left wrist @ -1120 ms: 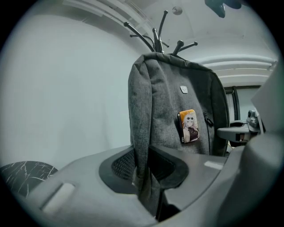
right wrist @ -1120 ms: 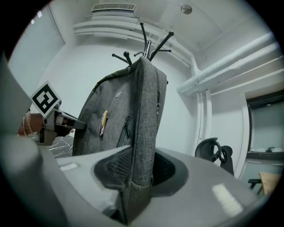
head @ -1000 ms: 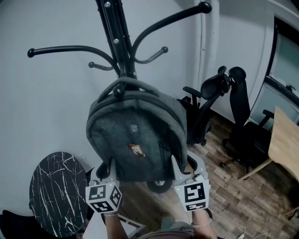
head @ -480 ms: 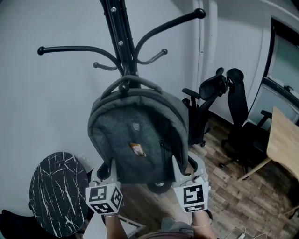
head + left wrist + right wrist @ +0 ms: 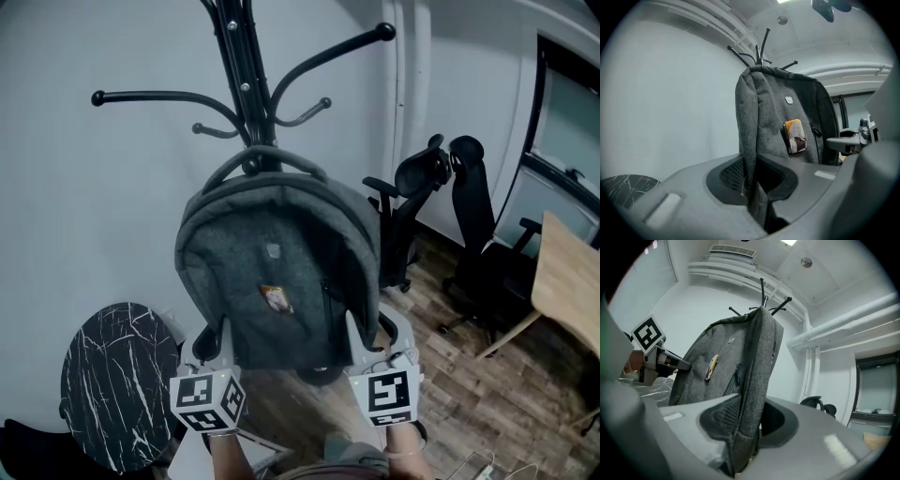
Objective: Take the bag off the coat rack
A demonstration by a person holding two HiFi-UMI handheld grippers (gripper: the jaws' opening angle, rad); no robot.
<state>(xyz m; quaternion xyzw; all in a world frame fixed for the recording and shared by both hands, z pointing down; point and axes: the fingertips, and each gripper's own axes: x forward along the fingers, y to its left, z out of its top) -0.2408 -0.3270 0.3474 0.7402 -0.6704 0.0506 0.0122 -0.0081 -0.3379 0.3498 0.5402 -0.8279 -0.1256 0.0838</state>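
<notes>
A grey backpack (image 5: 281,272) hangs by its top handle (image 5: 267,155) on a hook of the black coat rack (image 5: 246,89). My left gripper (image 5: 217,339) holds the bag's lower left edge. Its jaws have just been closing and now pinch the grey fabric (image 5: 752,187). My right gripper (image 5: 367,337) is shut on the lower right edge, with the fabric pressed between its jaws (image 5: 745,427). A small orange tag (image 5: 794,136) sits on the bag's front. The bag's bottom is hidden behind both grippers.
A round black marble table (image 5: 117,384) stands at the lower left. Two black office chairs (image 5: 412,216) (image 5: 483,253) stand to the right on the wood floor, beside a pale wooden tabletop (image 5: 567,291). A white wall is behind the rack.
Both grippers have moved a little up with the bag's lower end. The handle still loops over the rack's hook.
</notes>
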